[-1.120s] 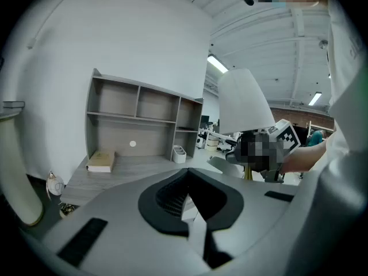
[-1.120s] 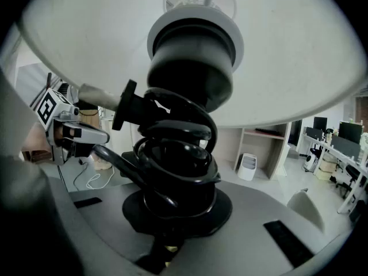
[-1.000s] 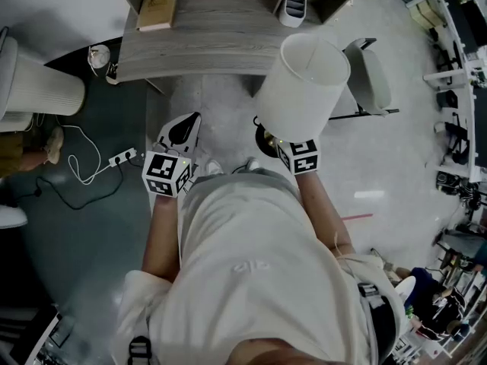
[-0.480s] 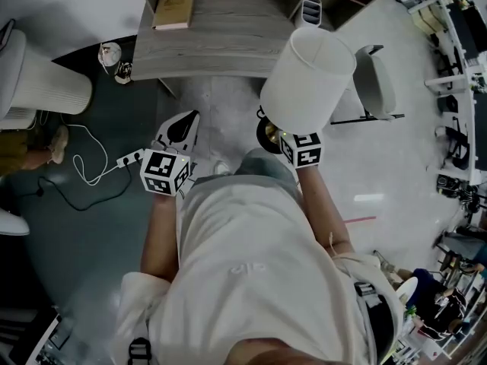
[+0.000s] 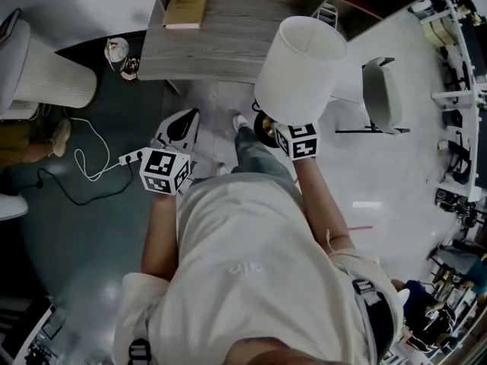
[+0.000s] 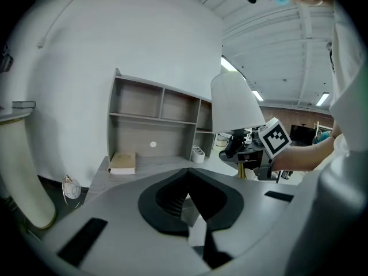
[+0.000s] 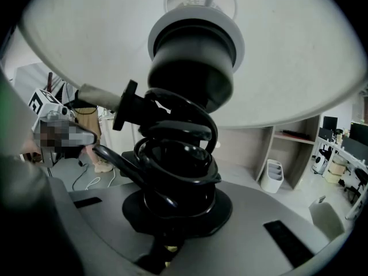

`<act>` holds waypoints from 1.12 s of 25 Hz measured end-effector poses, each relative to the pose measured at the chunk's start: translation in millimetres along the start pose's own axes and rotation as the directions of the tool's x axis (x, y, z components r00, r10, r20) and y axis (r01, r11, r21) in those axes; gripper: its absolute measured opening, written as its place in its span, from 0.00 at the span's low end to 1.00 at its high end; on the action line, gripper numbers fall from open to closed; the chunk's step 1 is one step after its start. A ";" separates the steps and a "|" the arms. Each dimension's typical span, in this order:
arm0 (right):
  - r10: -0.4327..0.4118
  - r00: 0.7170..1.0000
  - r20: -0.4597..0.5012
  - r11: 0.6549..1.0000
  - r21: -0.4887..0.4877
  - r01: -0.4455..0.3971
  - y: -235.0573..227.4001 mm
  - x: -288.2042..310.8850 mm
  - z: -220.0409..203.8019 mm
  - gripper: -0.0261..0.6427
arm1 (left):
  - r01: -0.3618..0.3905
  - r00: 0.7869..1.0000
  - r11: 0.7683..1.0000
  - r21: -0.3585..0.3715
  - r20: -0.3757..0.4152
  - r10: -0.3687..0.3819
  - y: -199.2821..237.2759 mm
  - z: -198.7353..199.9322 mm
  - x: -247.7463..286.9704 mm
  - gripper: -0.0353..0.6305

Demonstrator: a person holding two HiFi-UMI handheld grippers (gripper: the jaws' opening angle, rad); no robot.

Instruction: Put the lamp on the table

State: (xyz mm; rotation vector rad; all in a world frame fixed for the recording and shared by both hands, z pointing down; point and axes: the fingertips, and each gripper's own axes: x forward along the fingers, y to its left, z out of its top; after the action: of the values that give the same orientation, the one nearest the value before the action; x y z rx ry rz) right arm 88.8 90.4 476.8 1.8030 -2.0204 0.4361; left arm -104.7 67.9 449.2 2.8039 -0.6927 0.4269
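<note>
My right gripper [image 7: 174,214] is clamped nearly closed on the lamp [image 5: 298,67], its jaws pinching the thin stem low down, just under a bundle of black cable [image 7: 172,154] wound round that stem. Above the cable sits the black socket [image 7: 192,68], and the underside of the white shade fills the top of the right gripper view. In the head view the lamp hangs off my right gripper in front of me, leaning away from me, not set down on anything. Its shade overlaps the near right corner of the grey wooden table [image 5: 213,48], and its brass foot [image 5: 266,132] shows just beside my leg, over the pale floor. My left gripper [image 6: 187,183] has its jaws closed together with nothing between them, and I hold it low on my left, well apart from the lamp. On the table lies a tan book [image 5: 185,7] near the back left, and a white desk organizer [image 6: 197,154] stands toward the right under the shelf unit [image 6: 155,114]. A white chair [image 5: 380,90] stands to the right of the table. A power strip [image 5: 129,157] with a white cord lies on the dark floor to my left.
</note>
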 end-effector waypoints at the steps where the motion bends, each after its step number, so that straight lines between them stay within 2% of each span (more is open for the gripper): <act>1: 0.013 1.000 -0.004 1.000 -0.004 -0.013 -1.9 9.5 2.2 0.11 | -0.010 1.000 1.000 -0.005 -0.001 0.010 6.6 1.2 4.7 0.07; 9: 0.100 0.993 -0.057 0.994 -0.037 -0.102 -31.3 92.0 25.3 0.11 | -0.102 0.995 0.994 -0.049 0.000 0.103 59.2 16.1 48.8 0.07; 16: 0.199 0.976 -0.092 0.975 -0.085 -0.207 -51.5 168.1 47.4 0.11 | -0.210 0.978 0.973 -0.096 -0.036 0.208 96.3 31.5 73.7 0.07; 21: 0.269 0.957 -0.108 0.953 -0.112 -0.281 -59.7 220.0 56.5 0.11 | -0.299 0.954 0.946 -0.129 -0.068 0.292 111.6 32.7 84.2 0.07; 28: 0.369 0.924 -0.105 0.910 -0.161 -0.382 -60.6 279.9 67.8 0.11 | -0.418 0.908 0.891 -0.174 -0.114 0.404 117.9 25.7 89.5 0.07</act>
State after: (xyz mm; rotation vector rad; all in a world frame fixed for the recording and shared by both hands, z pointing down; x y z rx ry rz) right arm 117.7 -192.7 552.0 1.2738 -2.2782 0.4061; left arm -80.0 -78.6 471.5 2.4355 -1.2472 0.5017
